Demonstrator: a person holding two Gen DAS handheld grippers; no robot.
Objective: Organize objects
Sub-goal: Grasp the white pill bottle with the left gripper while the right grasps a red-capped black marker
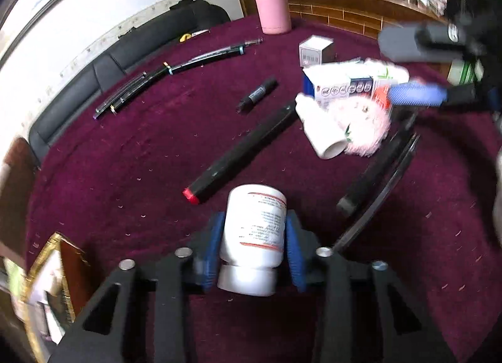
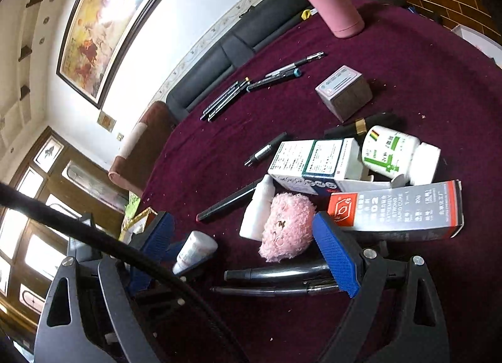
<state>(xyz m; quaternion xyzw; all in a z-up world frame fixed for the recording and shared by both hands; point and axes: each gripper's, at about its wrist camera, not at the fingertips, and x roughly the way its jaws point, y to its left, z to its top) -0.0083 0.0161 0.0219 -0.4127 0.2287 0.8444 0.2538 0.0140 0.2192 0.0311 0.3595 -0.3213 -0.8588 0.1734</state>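
While the white pill bottle (image 1: 254, 237) sits between the blue pads (image 1: 293, 256) of the left gripper (image 1: 254, 250), at the near edge of the purple tablecloth (image 1: 125, 174), both pads appear to press its sides, cap toward the camera. Jaws are narrowed onto it; the hold looks firm but sits low on the bottle, near the cap.

Risk: a smooth round body gripped close to one end could pivot or slip out if swung quickly. A tilt might knock the red-tipped black marker (image 1: 241, 156) lying just beyond it.

Farther right lies a heap: two cartons (image 2: 313, 162), a green-labelled bottle (image 2: 398, 156), a pink fluffy ball (image 2: 287, 226), a small white dropper bottle (image 2: 257, 209). Dropping the pill bottle there could scatter them.

Right gripper (image 2: 251, 250): jaws wide, holding nothing. Its right pad (image 2: 337, 256) stands just beside the fluffy ball and a grey glue carton (image 2: 398, 209), over two dark pens (image 2: 276, 281). Contact cannot be judged. A careless close here might snag several items together.

Loose pens (image 1: 169, 77) and a pink flask (image 1: 272, 2) sit at the far side.
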